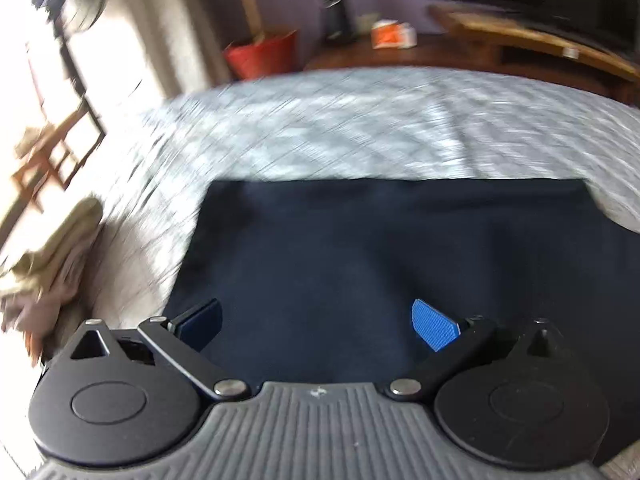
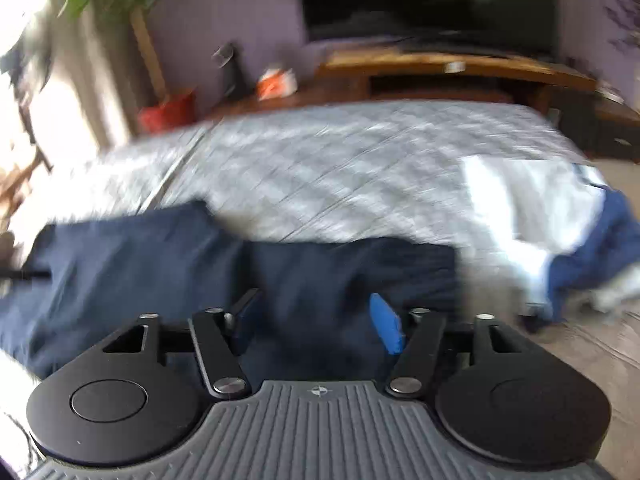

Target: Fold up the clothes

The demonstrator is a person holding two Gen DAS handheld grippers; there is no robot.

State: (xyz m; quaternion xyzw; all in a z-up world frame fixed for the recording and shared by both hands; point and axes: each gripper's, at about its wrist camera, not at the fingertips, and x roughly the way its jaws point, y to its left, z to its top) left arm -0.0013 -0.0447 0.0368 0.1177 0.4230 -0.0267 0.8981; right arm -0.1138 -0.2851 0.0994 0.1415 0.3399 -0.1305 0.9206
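A dark navy garment (image 1: 360, 256) lies flat on the grey patterned bedcover (image 1: 340, 128), its far edge straight. My left gripper (image 1: 316, 322) hovers over the garment's near part, its blue pads (image 1: 434, 326) wide apart with nothing between them. In the right wrist view the same navy garment (image 2: 160, 272) stretches from the left edge to the middle. My right gripper (image 2: 316, 326) is above its right portion, the pads (image 2: 386, 328) apart, and nothing is pinched. Both views are motion-blurred.
A white and blue pile of clothes (image 2: 560, 232) lies at the bed's right edge. A beige and pink folded stack (image 1: 52, 264) sits at the left. Beyond the bed stand a red pot (image 1: 262, 54), a wooden TV stand (image 2: 452, 70) and a dark screen (image 2: 428, 0).
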